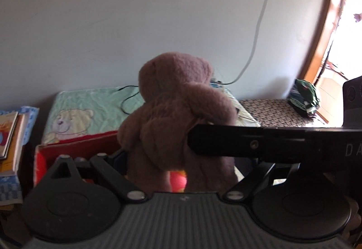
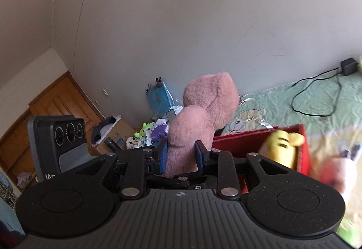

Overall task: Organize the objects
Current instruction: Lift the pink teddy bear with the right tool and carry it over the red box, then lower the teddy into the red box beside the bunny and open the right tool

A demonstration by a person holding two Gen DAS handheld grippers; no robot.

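Note:
A dusty-pink teddy bear [image 1: 176, 113] hangs in the air, seen from behind in the left wrist view. My left gripper [image 1: 178, 158] is shut wide around its lower body; one blue pad [image 1: 120, 158] touches its side and the other finger is hidden. My right gripper [image 2: 181, 154] is shut on a plump limb of the bear [image 2: 199, 117], blue pads pressing both sides. The right gripper's black body [image 1: 248, 142] crosses the left wrist view from the right. Below stands a red box [image 2: 248, 138] holding a yellow plush [image 2: 280, 147].
The red box [image 1: 74, 147] sits on a bed with a green bear-print sheet [image 1: 90, 104], where a black charger cable [image 2: 316, 99] lies. A stack of books [image 1: 9, 135] is at the left. A pile of small plush toys [image 2: 147, 133] lies by the wall.

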